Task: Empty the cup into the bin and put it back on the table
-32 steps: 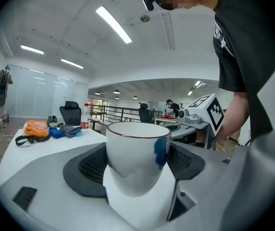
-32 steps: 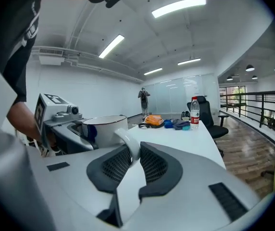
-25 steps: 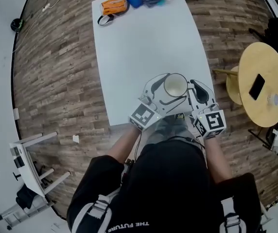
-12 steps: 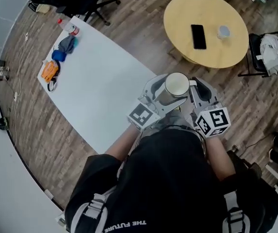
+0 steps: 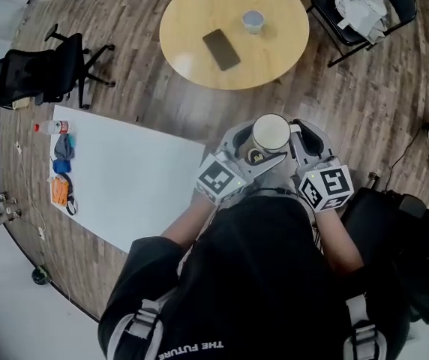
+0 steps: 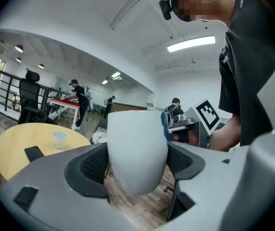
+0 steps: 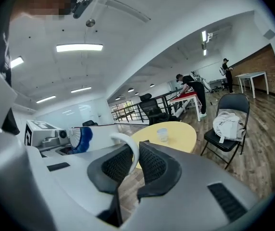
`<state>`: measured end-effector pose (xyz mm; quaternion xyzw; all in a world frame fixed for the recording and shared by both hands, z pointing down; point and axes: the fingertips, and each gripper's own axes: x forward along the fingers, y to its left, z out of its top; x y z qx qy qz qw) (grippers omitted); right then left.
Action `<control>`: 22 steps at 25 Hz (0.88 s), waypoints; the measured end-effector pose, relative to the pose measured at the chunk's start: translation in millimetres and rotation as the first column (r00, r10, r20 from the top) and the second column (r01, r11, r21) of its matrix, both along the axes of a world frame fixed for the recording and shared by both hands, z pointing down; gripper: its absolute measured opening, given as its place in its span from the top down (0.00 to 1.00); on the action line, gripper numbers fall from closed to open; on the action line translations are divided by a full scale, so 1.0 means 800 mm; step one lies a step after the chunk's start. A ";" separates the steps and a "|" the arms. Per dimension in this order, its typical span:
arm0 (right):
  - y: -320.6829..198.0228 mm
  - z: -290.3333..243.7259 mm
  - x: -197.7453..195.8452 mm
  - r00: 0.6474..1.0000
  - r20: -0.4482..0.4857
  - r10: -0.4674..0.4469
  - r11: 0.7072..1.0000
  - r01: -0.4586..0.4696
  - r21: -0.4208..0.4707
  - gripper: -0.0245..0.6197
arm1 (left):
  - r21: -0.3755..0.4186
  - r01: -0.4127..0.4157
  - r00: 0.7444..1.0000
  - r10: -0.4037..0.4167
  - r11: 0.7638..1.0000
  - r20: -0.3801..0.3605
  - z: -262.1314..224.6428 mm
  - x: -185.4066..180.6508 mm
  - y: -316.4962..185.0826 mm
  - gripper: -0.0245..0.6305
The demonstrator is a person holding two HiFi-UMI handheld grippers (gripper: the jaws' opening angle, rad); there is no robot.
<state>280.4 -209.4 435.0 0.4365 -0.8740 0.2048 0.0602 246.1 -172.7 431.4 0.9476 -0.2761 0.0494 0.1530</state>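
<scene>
Tools are gripping the white ceramic cup point(image 5: 271, 132) at frame centre: our left tool point(image 6: 137, 165) is clamping its body, our right tool point(image 7: 135, 162) is closing on its handle point(image 7: 128, 146), above wooden floor point(image 5: 364, 111) beside the white worktop point(image 5: 132, 178).

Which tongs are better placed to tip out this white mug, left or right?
Probably left. The left tongs clamp the mug by its round body between both pads, so turning that wrist should tip it. The right tongs are closing on just the thin handle, a weaker hold for pouring.
</scene>
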 end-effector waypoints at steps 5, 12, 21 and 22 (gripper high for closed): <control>-0.007 0.052 0.042 0.998 -0.048 0.044 0.994 -0.048 -0.094 0.88 | -0.139 -0.089 0.995 0.093 0.986 0.021 0.054 0.040 -0.009 0.39; 0.001 0.185 0.056 0.997 -0.064 0.048 0.929 -0.068 -0.365 0.89 | -0.486 -0.116 0.989 0.144 0.866 0.019 0.179 0.053 -0.004 0.39; 0.023 0.318 0.059 0.995 -0.086 0.043 0.797 -0.086 -0.597 0.89 | -0.735 -0.116 0.984 0.180 0.668 0.009 0.300 0.055 0.015 0.39; 0.024 0.325 0.060 0.995 -0.087 0.046 0.788 -0.090 -0.609 0.89 | -0.745 -0.117 0.983 0.184 0.656 0.008 0.307 0.057 0.016 0.39</control>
